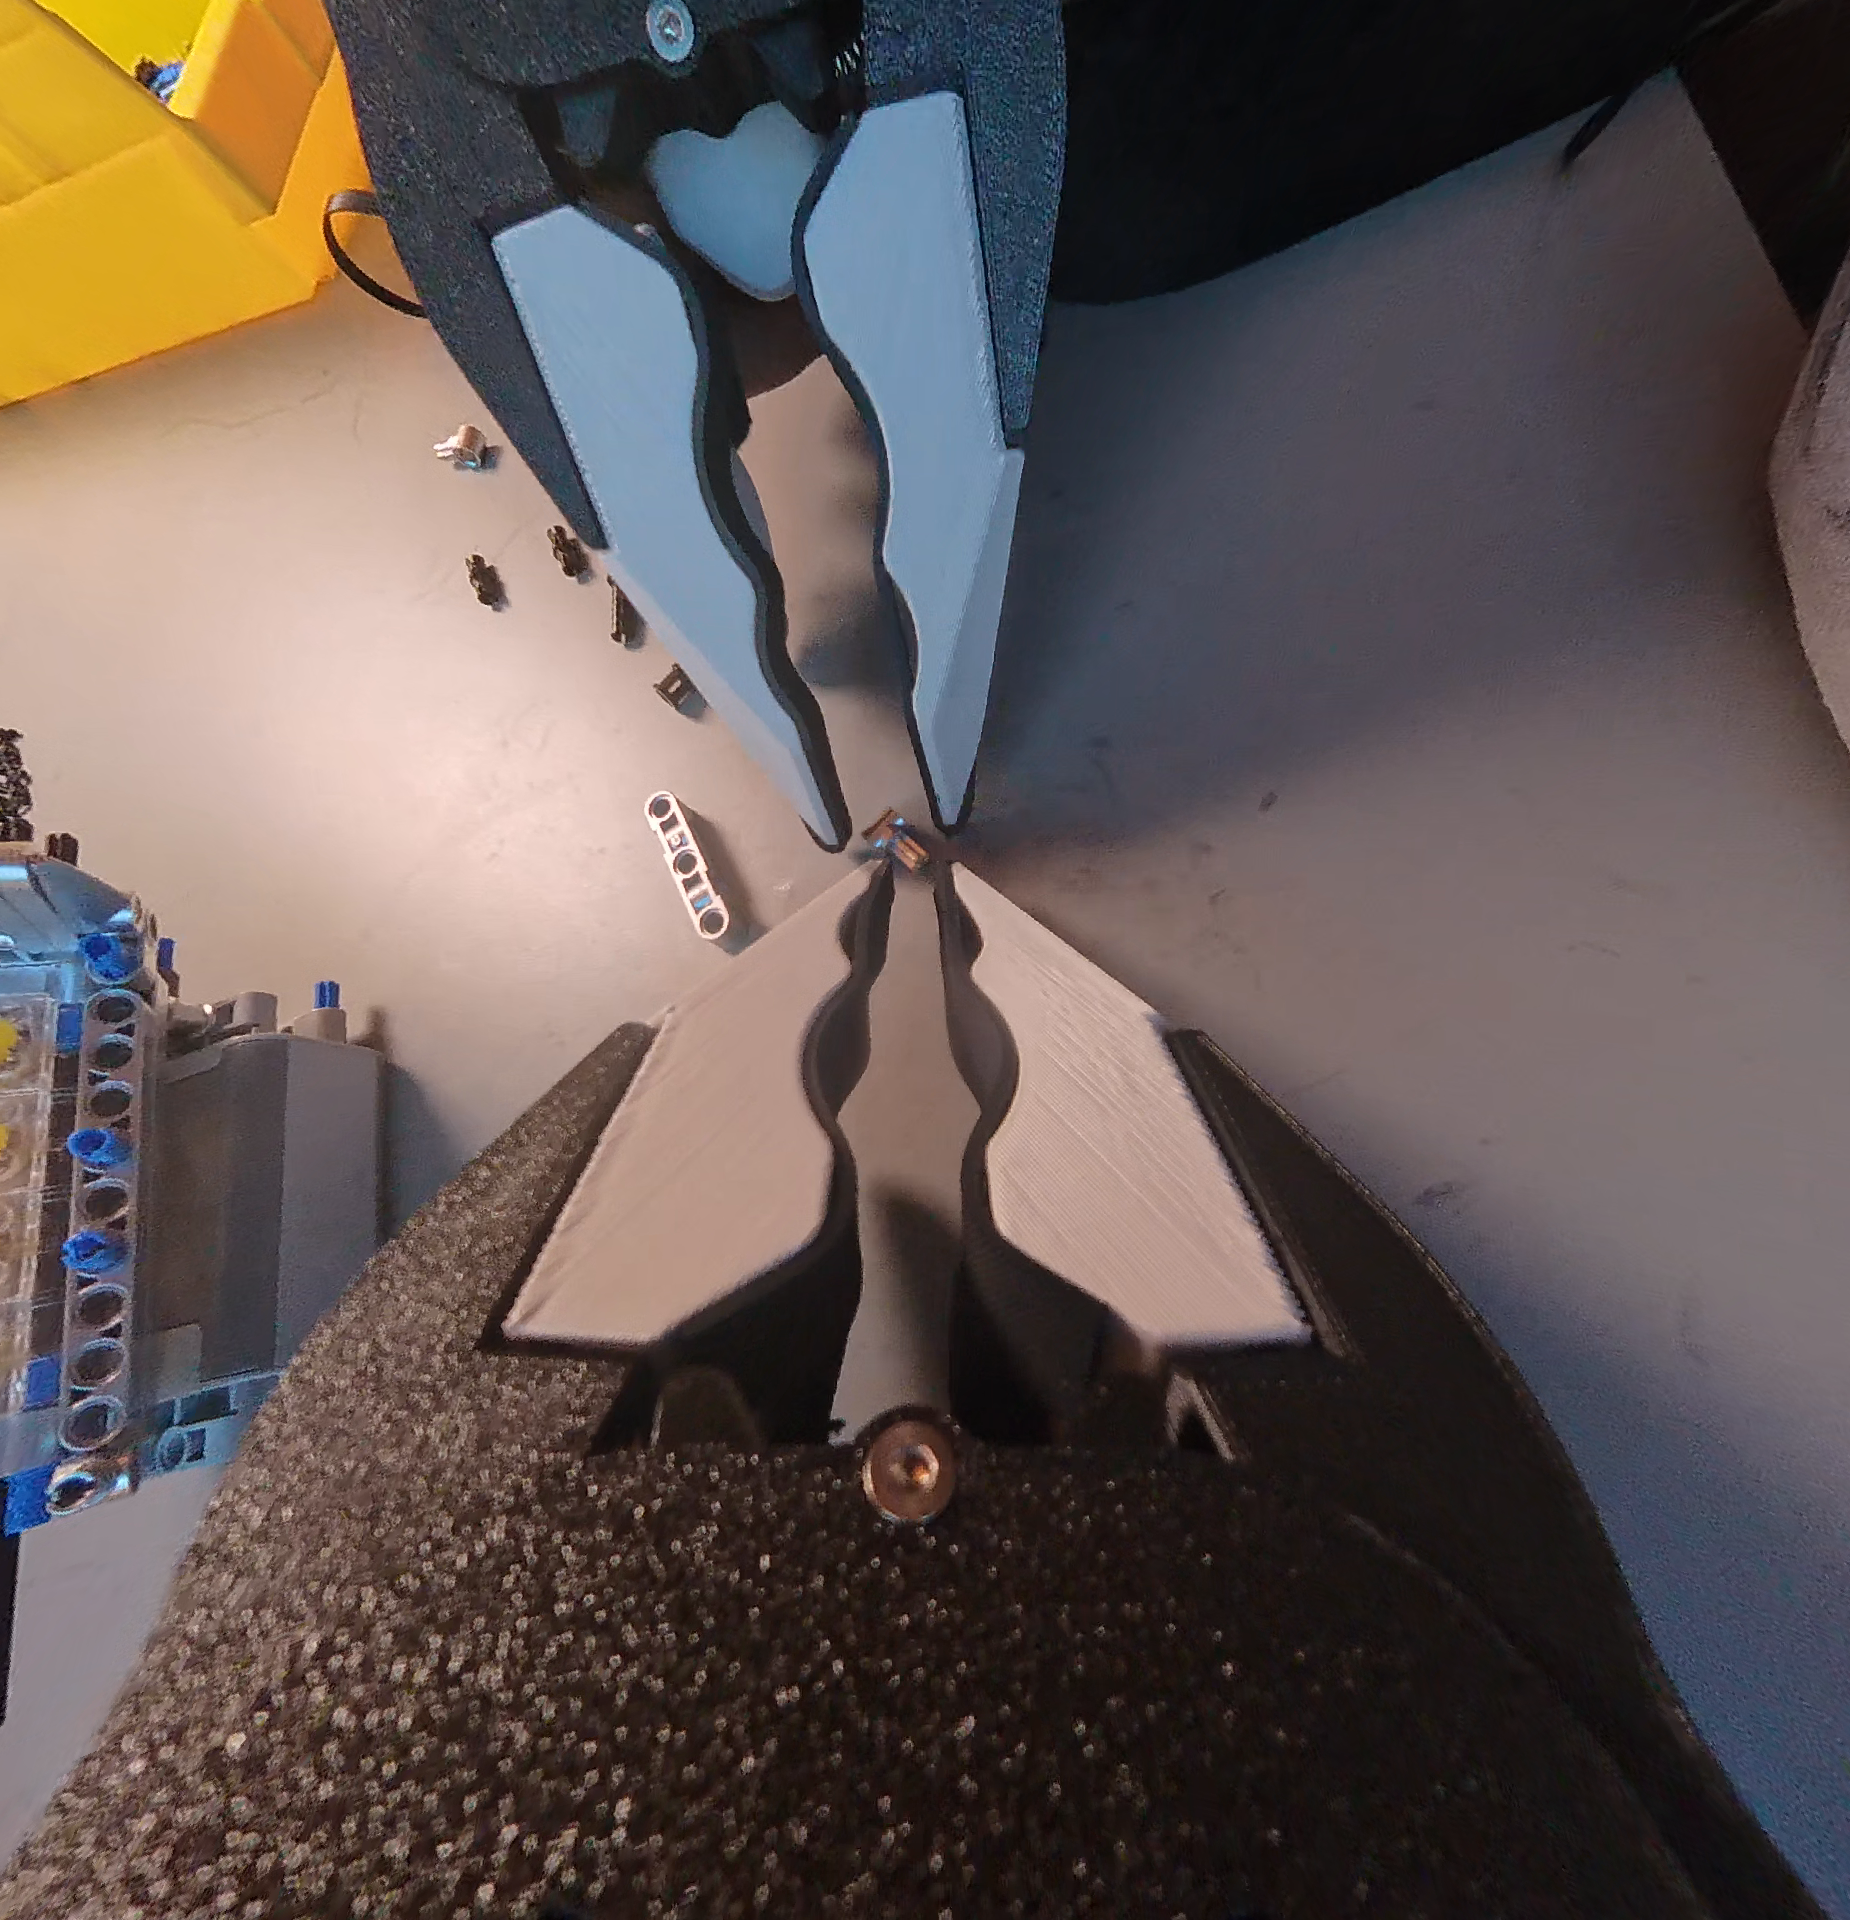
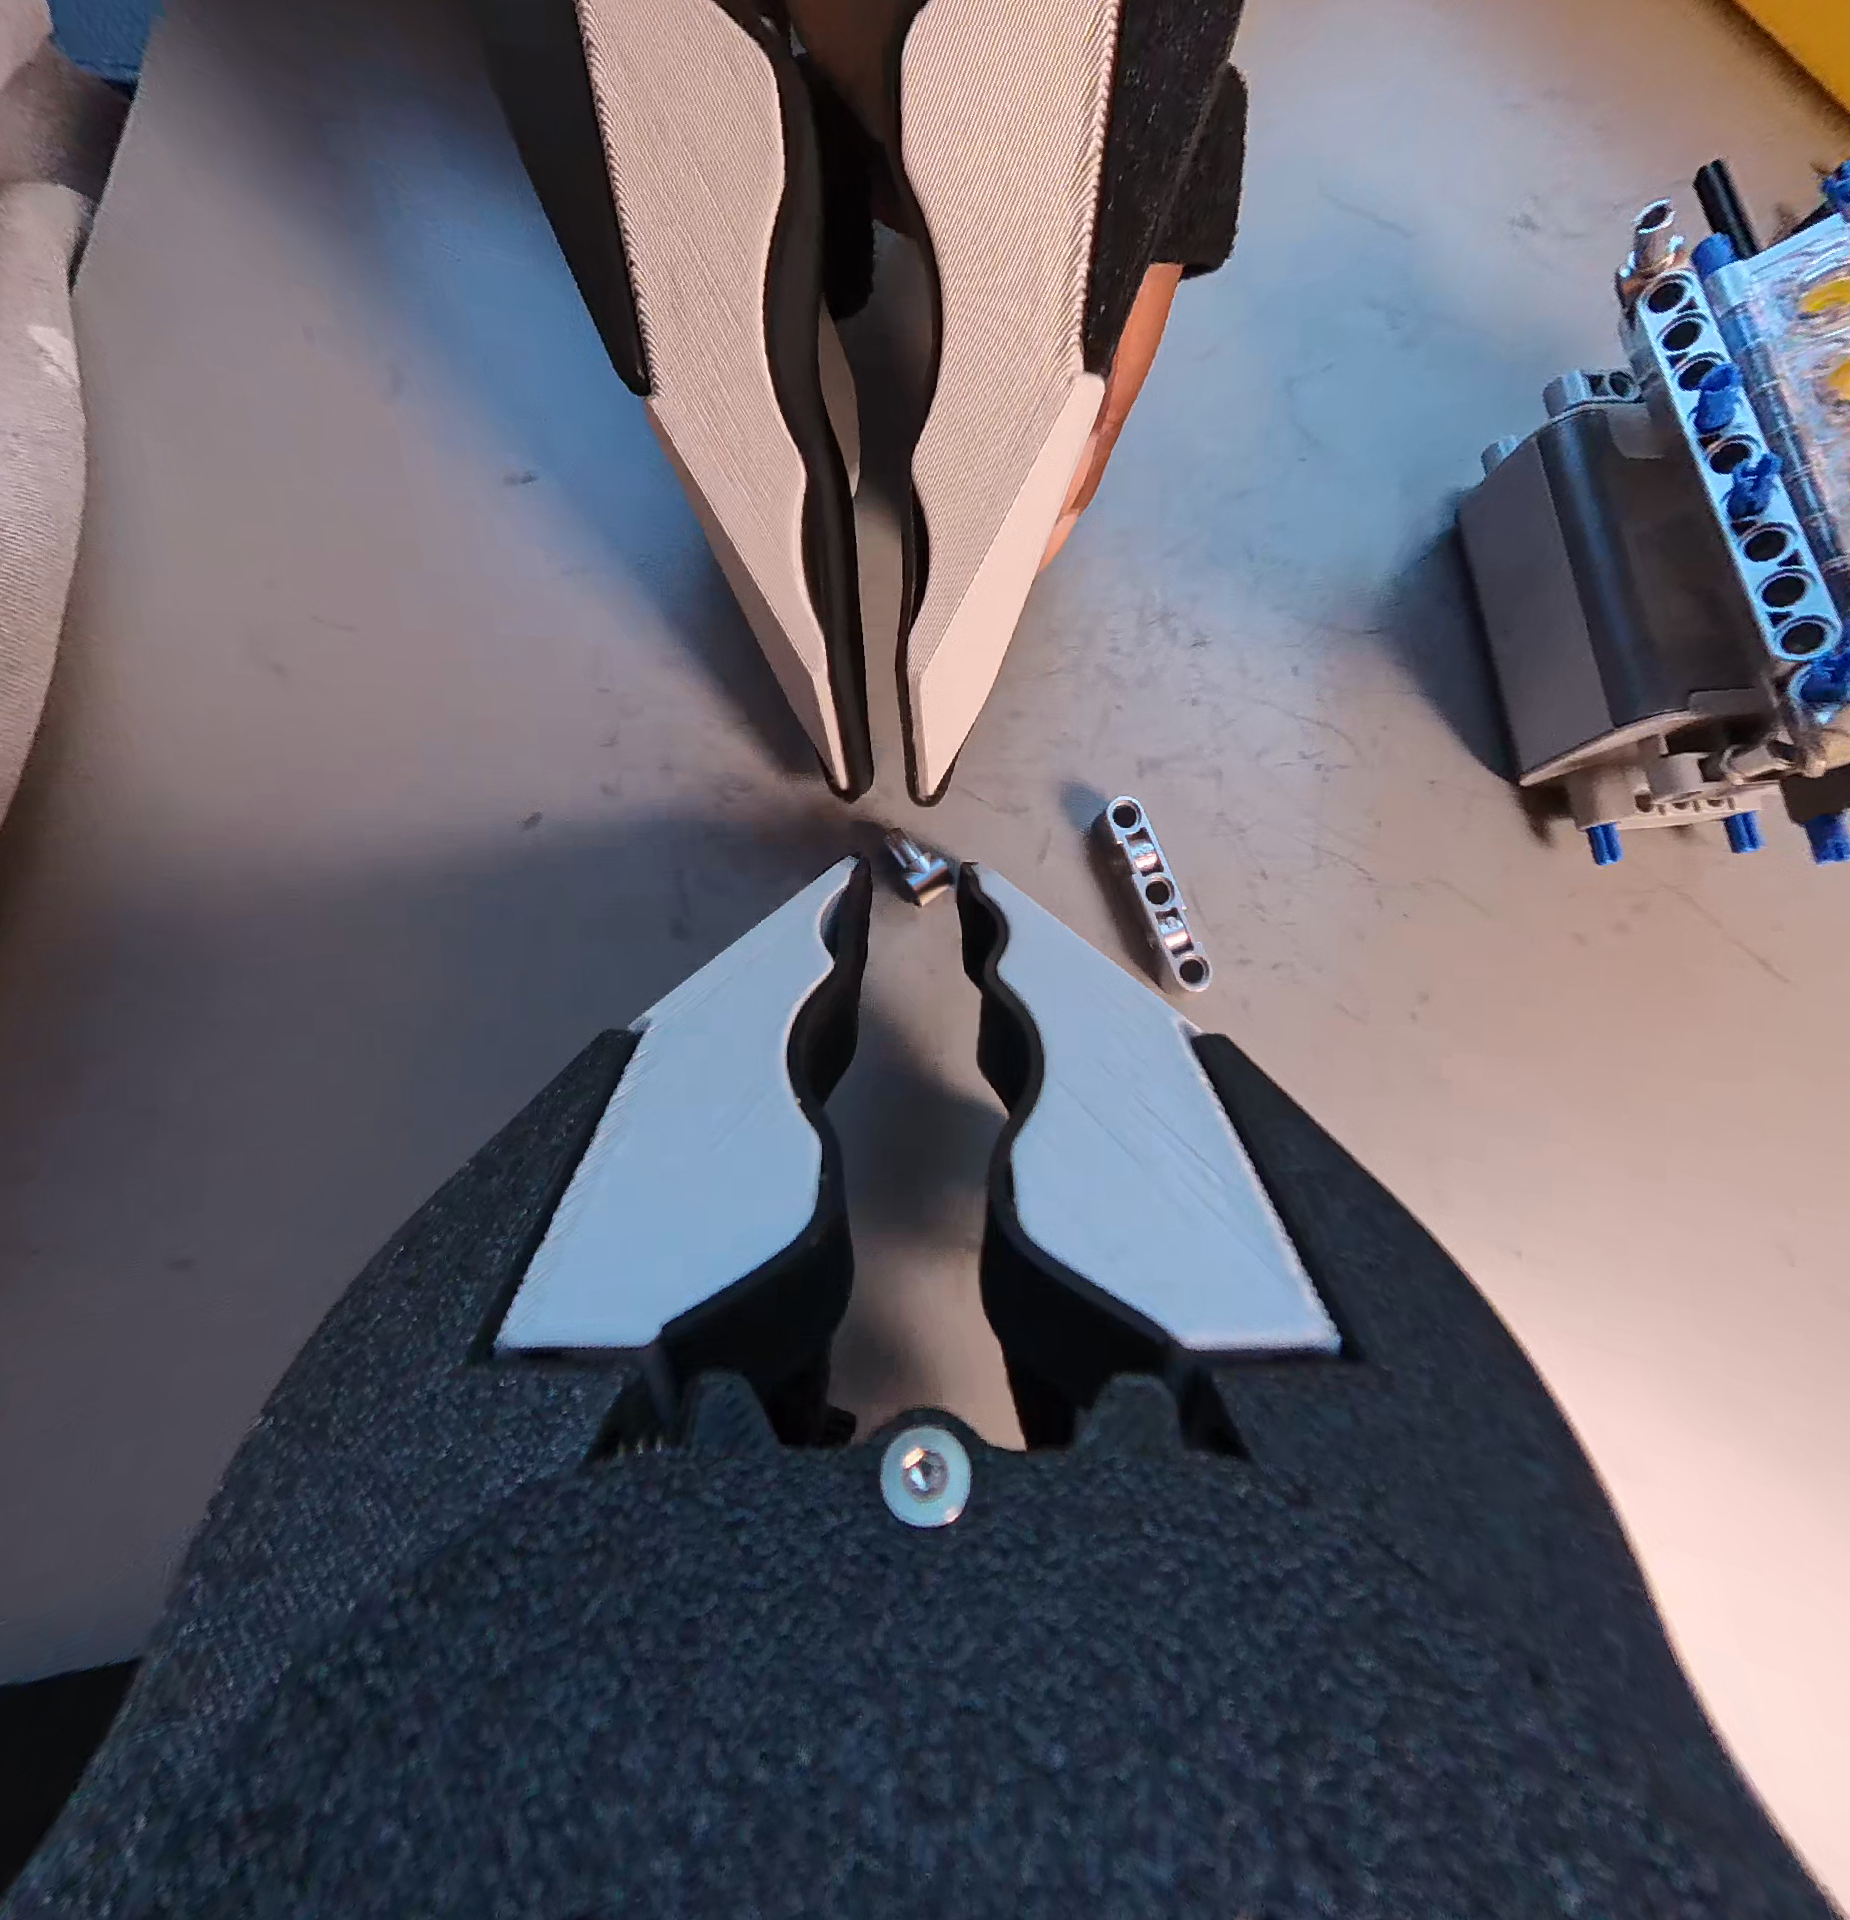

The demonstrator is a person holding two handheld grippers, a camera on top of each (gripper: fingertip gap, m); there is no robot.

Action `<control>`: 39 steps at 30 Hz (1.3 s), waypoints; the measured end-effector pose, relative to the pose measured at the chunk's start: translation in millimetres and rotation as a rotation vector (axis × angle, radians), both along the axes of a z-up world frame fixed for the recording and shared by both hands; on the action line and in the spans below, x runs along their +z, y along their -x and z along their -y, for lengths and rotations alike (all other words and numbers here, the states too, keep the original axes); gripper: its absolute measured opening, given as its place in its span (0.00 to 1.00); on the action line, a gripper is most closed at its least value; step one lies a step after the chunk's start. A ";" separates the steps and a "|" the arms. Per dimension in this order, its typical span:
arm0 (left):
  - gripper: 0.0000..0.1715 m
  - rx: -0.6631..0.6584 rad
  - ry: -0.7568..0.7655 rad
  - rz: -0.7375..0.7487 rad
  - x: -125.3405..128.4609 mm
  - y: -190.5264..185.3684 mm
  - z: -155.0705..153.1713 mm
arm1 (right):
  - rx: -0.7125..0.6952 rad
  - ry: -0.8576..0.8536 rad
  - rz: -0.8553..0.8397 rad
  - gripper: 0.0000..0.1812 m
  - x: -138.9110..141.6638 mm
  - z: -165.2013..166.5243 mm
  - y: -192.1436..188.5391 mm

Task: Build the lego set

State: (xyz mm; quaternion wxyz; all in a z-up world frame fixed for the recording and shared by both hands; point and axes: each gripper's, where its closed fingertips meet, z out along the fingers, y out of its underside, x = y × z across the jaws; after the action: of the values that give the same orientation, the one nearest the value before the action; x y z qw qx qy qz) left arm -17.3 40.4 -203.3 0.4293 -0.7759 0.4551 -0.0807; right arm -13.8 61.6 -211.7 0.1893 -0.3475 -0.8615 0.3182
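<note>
On the grey table point(image 2: 1368, 1195), the left gripper point(image 1: 913, 871) and right gripper point(image 2: 910, 868) met tip to tip over a small grey connector piece point(image 2: 916, 871). Each claw stood slightly spread, with the piece lying on the table between the four tips; whether any tip touched it could not be told. Just beside it lay a short grey holed beam point(image 2: 1160, 906). Farther toward one table edge stood a grey and blue brick assembly point(image 2: 1679, 540) with clear and yellow parts. Small black pins point(image 1: 485, 580) lay scattered near a yellow bin point(image 1: 121, 208).
</note>
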 end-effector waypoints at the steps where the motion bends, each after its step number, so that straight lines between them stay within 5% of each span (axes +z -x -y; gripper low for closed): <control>1: 0.04 0.000 0.001 0.001 0.1 -1.0 -0.1 | 0.002 0.009 0.003 0.07 0.4 1.5 -0.3; 16: 0.03 0.054 -0.080 -0.101 -5.3 1.4 -12.9 | -0.327 0.442 0.254 0.00 11.2 -12.0 8.2; 21: 0.02 0.082 -0.083 -0.109 -6.6 5.2 -17.1 | -0.269 0.384 0.244 0.03 9.8 -8.7 2.9; 28: 0.02 0.092 -0.074 -0.082 -4.2 8.5 -16.9 | -0.050 0.085 0.018 0.09 19.0 -12.5 -8.6; 39: 0.02 0.084 -0.063 -0.060 -2.9 7.4 -15.7 | -0.042 0.035 0.073 0.04 1.3 -10.8 -7.6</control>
State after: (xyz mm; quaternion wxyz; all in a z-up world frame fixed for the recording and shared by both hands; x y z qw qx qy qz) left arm -24.7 56.1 -206.2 0.4427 -0.7824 0.4373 -0.0251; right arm -6.2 72.4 -210.4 0.1582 -0.3803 -0.8546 0.3164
